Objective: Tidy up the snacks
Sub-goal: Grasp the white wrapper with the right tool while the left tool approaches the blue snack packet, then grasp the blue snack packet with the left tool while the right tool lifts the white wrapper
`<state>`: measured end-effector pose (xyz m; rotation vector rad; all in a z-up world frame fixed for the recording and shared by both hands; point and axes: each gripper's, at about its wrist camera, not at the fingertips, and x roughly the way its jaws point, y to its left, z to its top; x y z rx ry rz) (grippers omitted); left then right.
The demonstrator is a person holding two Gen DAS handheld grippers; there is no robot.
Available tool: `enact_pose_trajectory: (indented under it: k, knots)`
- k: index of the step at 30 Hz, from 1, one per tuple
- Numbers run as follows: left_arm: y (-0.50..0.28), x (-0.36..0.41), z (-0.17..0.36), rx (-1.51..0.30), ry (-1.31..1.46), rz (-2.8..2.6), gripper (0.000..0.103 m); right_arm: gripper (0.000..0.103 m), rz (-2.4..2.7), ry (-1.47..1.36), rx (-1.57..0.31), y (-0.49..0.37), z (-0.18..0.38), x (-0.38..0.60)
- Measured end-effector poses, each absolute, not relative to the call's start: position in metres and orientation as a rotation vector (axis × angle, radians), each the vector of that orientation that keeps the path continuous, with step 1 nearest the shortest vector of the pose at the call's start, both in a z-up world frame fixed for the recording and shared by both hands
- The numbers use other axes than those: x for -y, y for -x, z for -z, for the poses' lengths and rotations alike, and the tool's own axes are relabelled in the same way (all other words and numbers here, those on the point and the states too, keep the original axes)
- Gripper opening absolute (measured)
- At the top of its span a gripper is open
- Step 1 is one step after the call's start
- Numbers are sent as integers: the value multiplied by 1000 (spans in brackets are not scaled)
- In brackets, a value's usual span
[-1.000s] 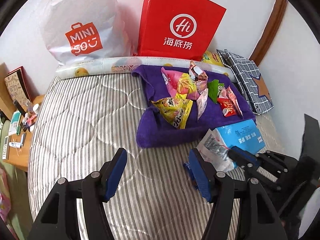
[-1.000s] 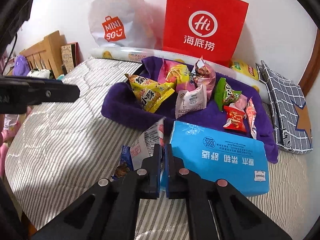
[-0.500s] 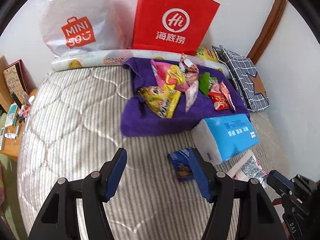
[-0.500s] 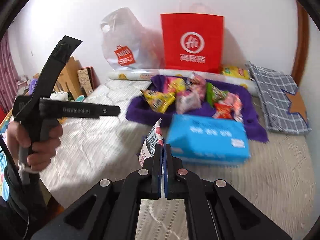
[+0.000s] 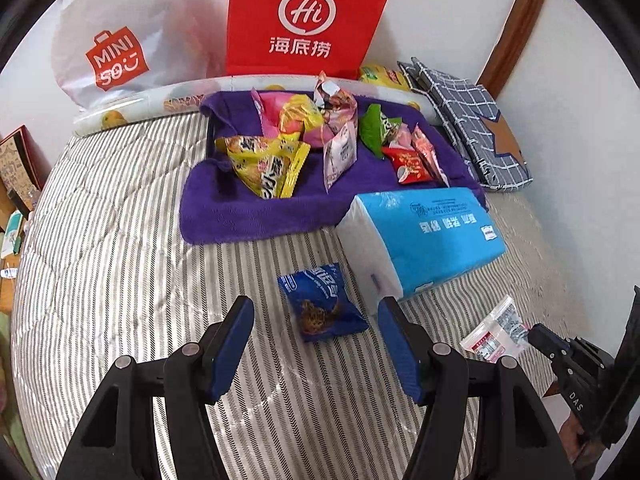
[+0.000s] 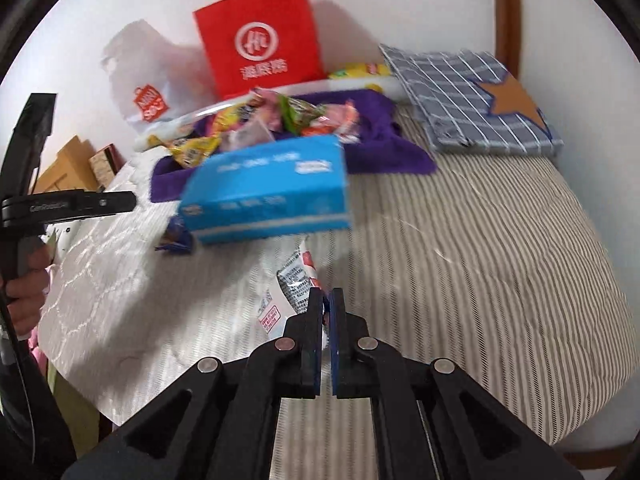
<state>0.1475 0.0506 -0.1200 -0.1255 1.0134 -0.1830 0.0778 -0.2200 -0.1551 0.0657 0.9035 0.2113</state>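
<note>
A small blue snack packet (image 5: 324, 304) lies flat on the striped mattress (image 5: 120, 260). My left gripper (image 5: 314, 312) hovers open over it, one finger on either side, pads apart from it. My right gripper (image 6: 326, 294) is shut on the edge of a white printed snack packet (image 6: 292, 276), held above the mattress. In the left wrist view that packet (image 5: 496, 334) shows at the lower right in the right gripper (image 5: 536, 332). Several bright snack packets (image 5: 272, 164) lie on a purple towel (image 5: 248, 216) further back.
A blue tissue pack (image 5: 432, 240) lies just right of the blue packet, in front of the towel. A red paper bag (image 5: 304, 16) and a white plastic bag (image 5: 116, 40) stand against the wall. A checked blue cushion (image 5: 468, 120) lies at the right. A hand (image 6: 24, 292) holds the left gripper.
The right gripper carried the white packet away from the tissue pack, back and to the right, rolling as it went. The left gripper moved until the blue packet lay between its fingers.
</note>
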Motion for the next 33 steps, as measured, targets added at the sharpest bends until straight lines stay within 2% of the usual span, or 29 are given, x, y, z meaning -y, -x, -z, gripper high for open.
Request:
enact_pose_trajectory:
  k: [3,4,5,6,7,9,11,16,22,28,33]
  knots:
    - [-149,-50,125,-1022,130,172,62,7,-204,-50,-909,-79,162,231]
    - [-149,-50,126,-1025,132,166,62,13,-213,-50,-911,-80,163,233]
    - [-150,-50,128,-1028,134,162,62,27,-222,-52,-914,-82,164,234]
    - [-150,-50,129,-1030,137,159,62,36,-230,-53,-914,-83,165,235]
    - [-151,-50,130,-1033,138,157,62,48,-246,-48,-903,-84,164,235]
    - [-152,-49,131,-1033,135,156,62,55,-273,-29,-885,-86,163,233]
    - [-153,-48,132,-1032,133,155,62,69,-310,1,-877,-90,164,226]
    - [-152,-49,133,-1032,139,159,62,77,-377,67,-860,-97,169,210]
    - [-146,-55,137,-1025,159,162,62,77,-404,196,-917,-105,188,190]
    - [-153,-49,150,-1054,144,155,62,58,-384,206,-927,-106,197,188]
    - [-164,-42,162,-1082,143,153,62,56,-350,171,-918,-105,193,199]
